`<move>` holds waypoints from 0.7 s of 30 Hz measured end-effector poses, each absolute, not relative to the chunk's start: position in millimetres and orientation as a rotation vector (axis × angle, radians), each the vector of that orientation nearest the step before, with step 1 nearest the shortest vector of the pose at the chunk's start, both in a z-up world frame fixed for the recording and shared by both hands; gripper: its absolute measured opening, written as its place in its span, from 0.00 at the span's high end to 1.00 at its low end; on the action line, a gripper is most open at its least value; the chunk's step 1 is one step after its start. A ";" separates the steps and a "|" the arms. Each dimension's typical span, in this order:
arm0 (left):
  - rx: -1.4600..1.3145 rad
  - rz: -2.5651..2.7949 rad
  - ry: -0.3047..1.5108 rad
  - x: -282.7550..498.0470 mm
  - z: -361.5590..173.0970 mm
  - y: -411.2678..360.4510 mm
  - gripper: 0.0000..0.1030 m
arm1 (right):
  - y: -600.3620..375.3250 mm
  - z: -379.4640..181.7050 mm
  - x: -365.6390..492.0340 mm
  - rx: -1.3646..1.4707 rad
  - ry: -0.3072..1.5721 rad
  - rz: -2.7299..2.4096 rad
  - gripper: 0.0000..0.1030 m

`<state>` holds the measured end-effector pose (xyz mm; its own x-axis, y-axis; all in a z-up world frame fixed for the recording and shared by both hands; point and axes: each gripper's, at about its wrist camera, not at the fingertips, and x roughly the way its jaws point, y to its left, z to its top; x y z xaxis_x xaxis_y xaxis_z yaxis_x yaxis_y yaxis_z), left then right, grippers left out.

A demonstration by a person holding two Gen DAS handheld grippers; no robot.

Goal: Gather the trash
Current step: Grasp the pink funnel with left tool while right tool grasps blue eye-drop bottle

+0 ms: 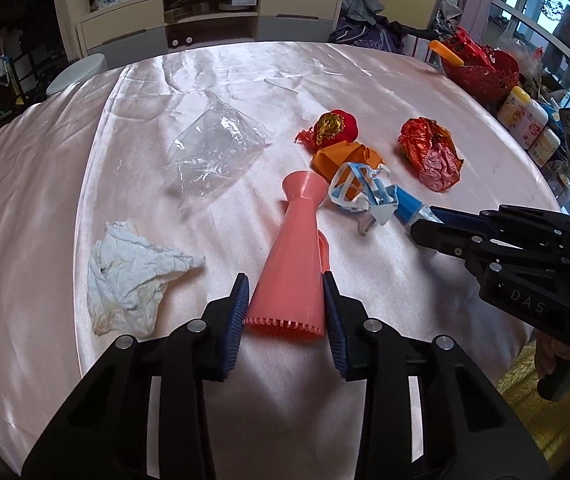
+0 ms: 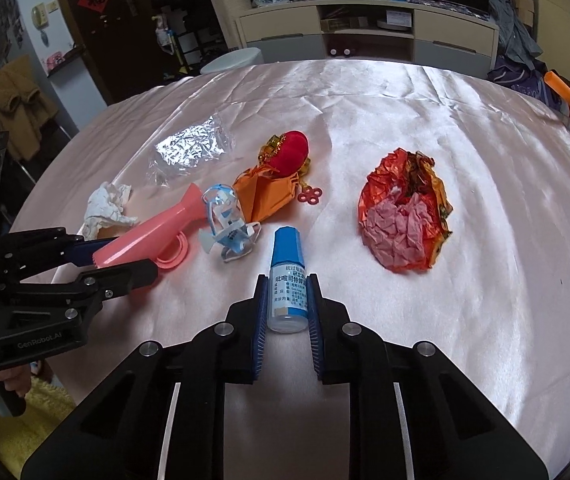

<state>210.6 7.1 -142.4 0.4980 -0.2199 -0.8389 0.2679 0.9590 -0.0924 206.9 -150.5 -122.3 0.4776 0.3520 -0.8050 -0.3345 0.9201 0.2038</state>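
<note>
The left gripper (image 1: 285,304) is clamped on the wide toothed end of the pink plastic horn (image 1: 293,256), which lies flat on the pink satin tablecloth (image 1: 45,220). The right gripper (image 2: 287,304) is squeezed shut on a small blue-capped bottle (image 2: 288,280) — just right of the horn. A crumpled tissue (image 1: 133,276) is seen left of the horn, a clear plastic bag (image 1: 213,152) beyond it, and red foil wrapping (image 2: 405,216) well to its right.
</note>
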 end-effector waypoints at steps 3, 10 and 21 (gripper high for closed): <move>0.071 -0.275 0.996 195.9 -135.5 5.5 0.66 | -158.6 -116.3 192.1 0.022 0.980 0.404 0.81; 0.005 -0.284 0.961 148.5 -120.2 4.2 0.66 | -177.0 -94.4 148.3 0.064 0.950 0.393 0.81; 0.016 -0.350 0.938 52.0 -120.7 -25.2 0.66 | -199.6 -88.1 66.7 0.143 0.934 0.378 0.81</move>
<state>52.0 -25.2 -120.7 0.5397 -0.2874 -0.7913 0.3010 0.9437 -0.1374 66.7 -199.6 -88.1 0.5351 0.3769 -0.7561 -0.2544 0.9253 0.2813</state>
